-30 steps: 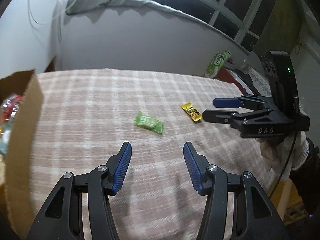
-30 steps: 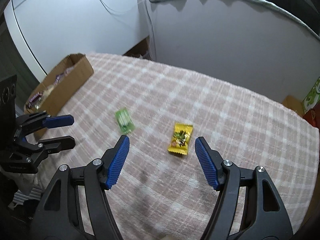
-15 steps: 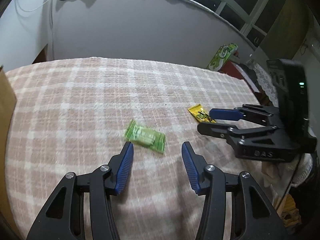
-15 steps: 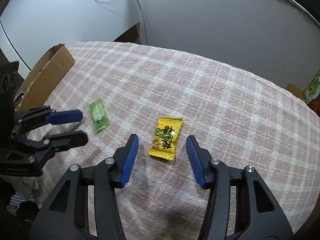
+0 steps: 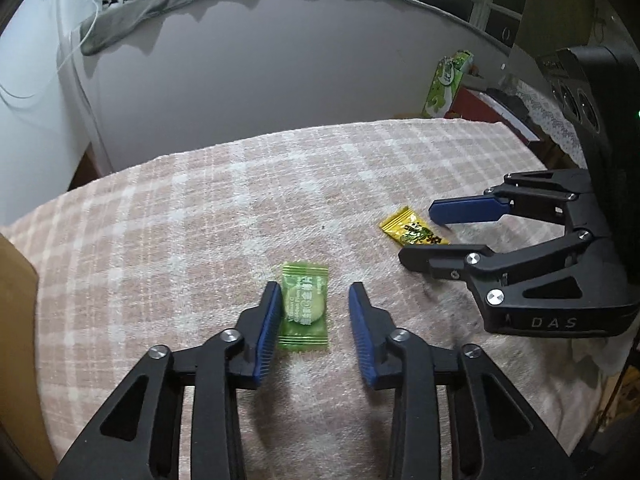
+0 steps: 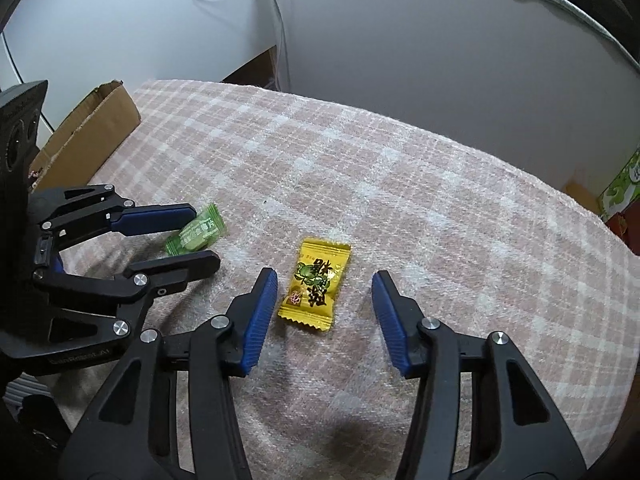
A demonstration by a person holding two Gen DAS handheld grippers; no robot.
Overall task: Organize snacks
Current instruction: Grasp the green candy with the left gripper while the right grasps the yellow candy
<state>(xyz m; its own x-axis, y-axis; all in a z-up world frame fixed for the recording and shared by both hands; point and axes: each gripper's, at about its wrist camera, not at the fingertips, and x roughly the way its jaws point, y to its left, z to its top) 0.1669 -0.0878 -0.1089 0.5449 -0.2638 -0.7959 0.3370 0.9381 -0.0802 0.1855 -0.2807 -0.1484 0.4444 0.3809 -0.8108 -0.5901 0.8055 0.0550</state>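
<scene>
With both pairs of jaws closing but neither yet gripping, the left gripper (image 5: 314,304) should centre on the green candy (image 5: 304,306), whose one side touches a pad. The right gripper (image 6: 325,292) likewise straddles the yellow candy (image 6: 316,282) mid-blanket (image 6: 400,184); the cardboard box (image 6: 94,132) waits at the far left edge

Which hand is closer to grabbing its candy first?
Probably the left. The left hand-held gripper is closing, one blue pad already beside the green plastic-wrapped candy, with a small gap remaining. The right hand-held gripper is also closing, but its pads stand wider around the yellow foil-wrapped candy.
</scene>
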